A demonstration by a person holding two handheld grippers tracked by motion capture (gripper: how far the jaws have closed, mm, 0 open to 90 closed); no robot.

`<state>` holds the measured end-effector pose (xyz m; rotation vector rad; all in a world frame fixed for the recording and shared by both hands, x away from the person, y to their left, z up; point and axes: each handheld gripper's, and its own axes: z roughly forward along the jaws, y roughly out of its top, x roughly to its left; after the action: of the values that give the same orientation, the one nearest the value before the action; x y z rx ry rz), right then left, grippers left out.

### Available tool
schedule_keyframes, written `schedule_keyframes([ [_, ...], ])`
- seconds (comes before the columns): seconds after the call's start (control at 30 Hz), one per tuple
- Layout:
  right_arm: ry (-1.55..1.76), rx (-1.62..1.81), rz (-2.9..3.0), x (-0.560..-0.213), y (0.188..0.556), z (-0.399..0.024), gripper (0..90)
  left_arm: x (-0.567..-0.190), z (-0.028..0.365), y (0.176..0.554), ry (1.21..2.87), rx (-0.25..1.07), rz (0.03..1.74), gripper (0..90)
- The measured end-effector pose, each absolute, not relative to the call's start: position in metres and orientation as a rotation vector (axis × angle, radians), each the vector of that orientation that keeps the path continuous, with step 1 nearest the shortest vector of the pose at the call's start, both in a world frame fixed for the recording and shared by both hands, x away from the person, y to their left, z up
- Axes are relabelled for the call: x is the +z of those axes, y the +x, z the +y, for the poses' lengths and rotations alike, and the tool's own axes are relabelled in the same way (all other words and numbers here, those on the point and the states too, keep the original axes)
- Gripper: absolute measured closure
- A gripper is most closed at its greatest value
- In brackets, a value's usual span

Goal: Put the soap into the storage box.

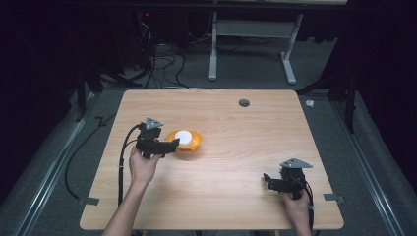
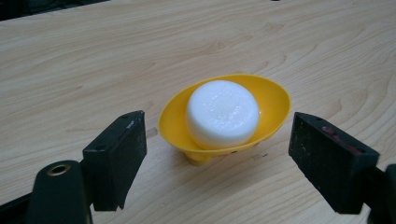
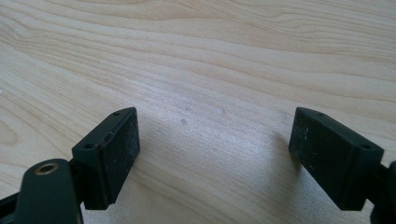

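Note:
A small yellow bowl (image 1: 188,143) sits on the wooden table (image 1: 236,128) left of centre, with a white round block (image 1: 183,136) inside it. In the left gripper view the bowl (image 2: 271,100) and its white block (image 2: 222,113) lie just ahead of the jaws, which stand wide apart on either side. My left gripper (image 1: 169,146) is open right beside the bowl's left edge, not touching it. My right gripper (image 1: 268,181) is open near the front right of the table, low over bare wood (image 3: 210,93), with nothing between its jaws.
A dark round grommet (image 1: 244,103) is set in the table near its far edge. Cables trail off the table's left side (image 1: 123,162). A white desk frame (image 1: 253,44) and tangled cables stand on the floor beyond the table.

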<state>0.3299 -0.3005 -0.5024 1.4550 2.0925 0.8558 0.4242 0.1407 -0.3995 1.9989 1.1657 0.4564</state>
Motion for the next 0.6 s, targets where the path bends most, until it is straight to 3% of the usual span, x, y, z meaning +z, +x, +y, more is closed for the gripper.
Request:
schedule_keyframes([
  [0.6, 1.454, 0.856, 2.093, -0.502, 0.330, -0.300, 17.2, -0.399, 0.167, 0.402, 1.959, 0.441, 1.185, 19.4],
])
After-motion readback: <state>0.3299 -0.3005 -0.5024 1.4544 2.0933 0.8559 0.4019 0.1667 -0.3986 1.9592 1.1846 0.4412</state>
